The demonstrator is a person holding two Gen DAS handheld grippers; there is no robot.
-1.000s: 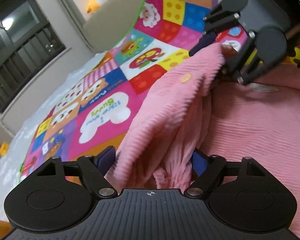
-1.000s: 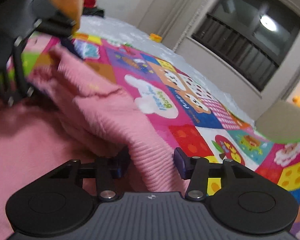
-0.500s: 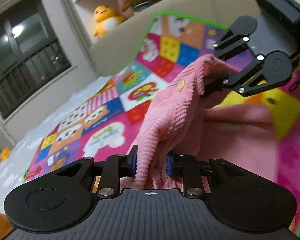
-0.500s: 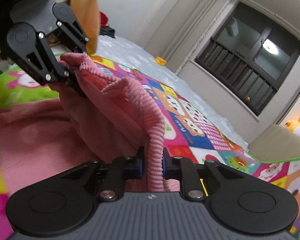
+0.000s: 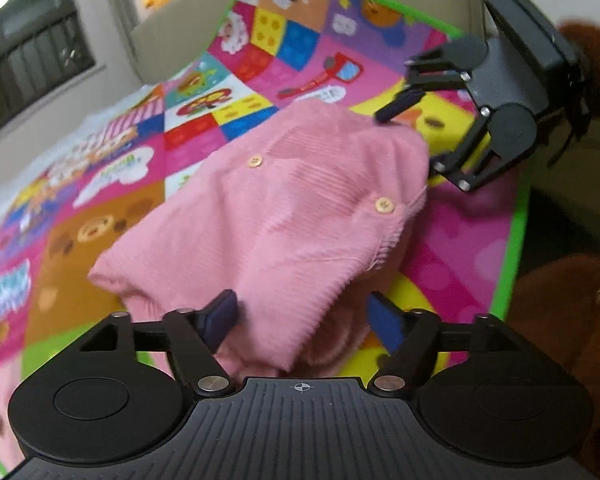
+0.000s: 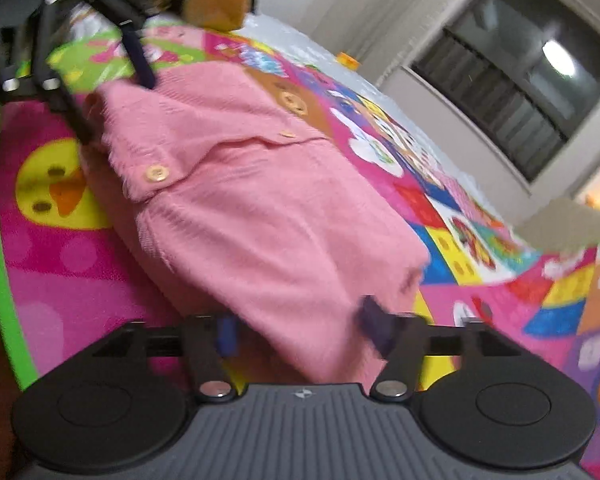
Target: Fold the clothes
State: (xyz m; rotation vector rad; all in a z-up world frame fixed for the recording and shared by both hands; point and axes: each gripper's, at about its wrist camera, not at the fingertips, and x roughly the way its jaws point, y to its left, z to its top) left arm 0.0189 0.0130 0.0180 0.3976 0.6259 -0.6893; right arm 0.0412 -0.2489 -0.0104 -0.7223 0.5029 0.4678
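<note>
Lying folded on mat (image 5: 308, 60): pink cardigan (image 5: 284, 208) | left claw (image 5: 304, 316) spread | right claw (image 6: 300, 328) spread

The play mat (image 5: 308, 36) carries printed lettering in several cartoon panels, but blur leaves it unreadable in both views; no other text, label or number shows.

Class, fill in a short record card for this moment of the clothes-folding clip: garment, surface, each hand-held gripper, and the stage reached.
garment: pink ribbed cardigan with round buttons, lying in a folded bundle
surface: colourful patchwork play mat with a green border
left hand-held gripper: jaws open, straddling the near edge of the cardigan
right hand-held gripper: jaws open, at the opposite edge
stage: fold laid down on the mat, neither gripper clamping the fabric
</note>
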